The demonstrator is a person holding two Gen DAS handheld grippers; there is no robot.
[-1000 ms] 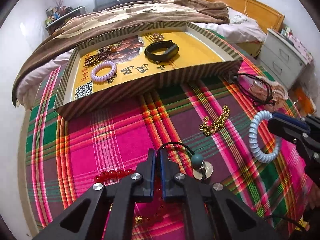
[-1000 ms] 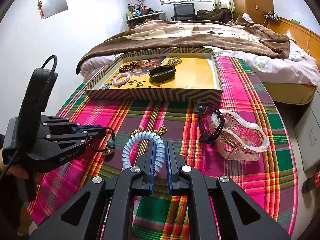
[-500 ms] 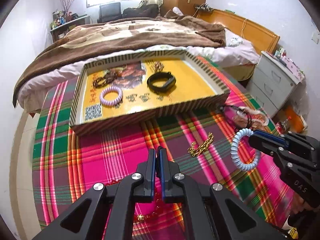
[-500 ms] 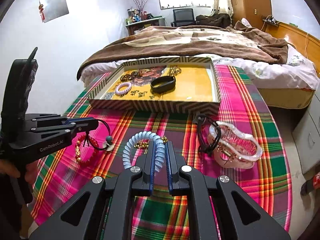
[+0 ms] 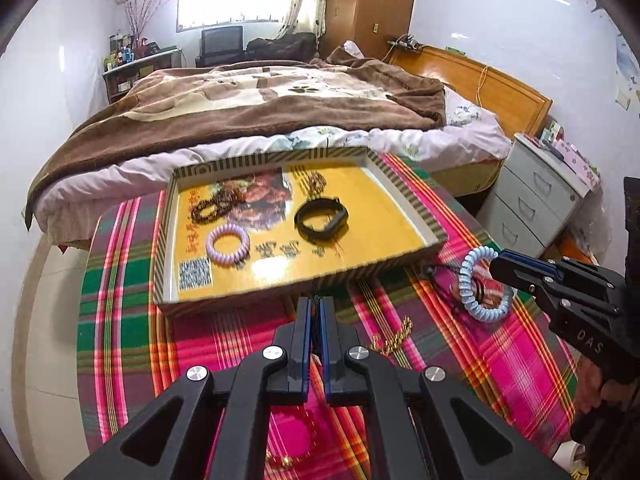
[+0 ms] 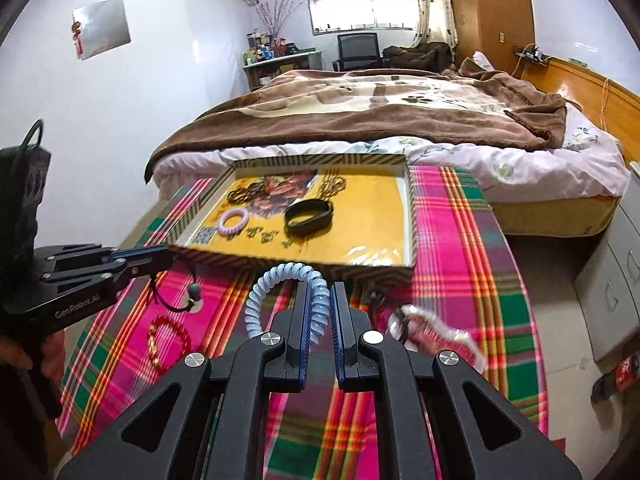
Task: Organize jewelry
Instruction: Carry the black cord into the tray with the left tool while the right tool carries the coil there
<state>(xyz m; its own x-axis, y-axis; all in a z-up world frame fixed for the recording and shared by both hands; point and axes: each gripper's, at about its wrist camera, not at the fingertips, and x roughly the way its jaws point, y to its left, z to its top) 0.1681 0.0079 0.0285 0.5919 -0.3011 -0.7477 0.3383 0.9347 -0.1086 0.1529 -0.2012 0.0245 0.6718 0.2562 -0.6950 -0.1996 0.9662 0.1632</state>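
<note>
My right gripper (image 6: 319, 292) is shut on a pale blue spiral bracelet (image 6: 276, 284), held above the plaid cloth just before the yellow tray (image 6: 408, 216); the bracelet also shows in the left wrist view (image 5: 476, 280). My left gripper (image 5: 315, 308) is shut on a black cord necklace with a grey bead and pendant (image 6: 194, 292) that dangles below its fingertips. The tray (image 5: 400, 188) holds a lilac spiral bracelet (image 5: 227, 243), a black band (image 5: 321, 222) and dark bead strings (image 5: 216, 206).
On the plaid table lie a gold chain (image 5: 394, 338), a red bead bracelet (image 6: 166, 338), a black cord loop (image 5: 448, 276) and a clear pink hair claw (image 6: 436, 332). A bed (image 6: 380, 120) stands behind the table and a white drawer unit (image 5: 536, 208) to the right.
Both grippers have risen off the cloth and moved toward the tray. The blue spiral bracelet and the cord necklace have been lifted with them.
</note>
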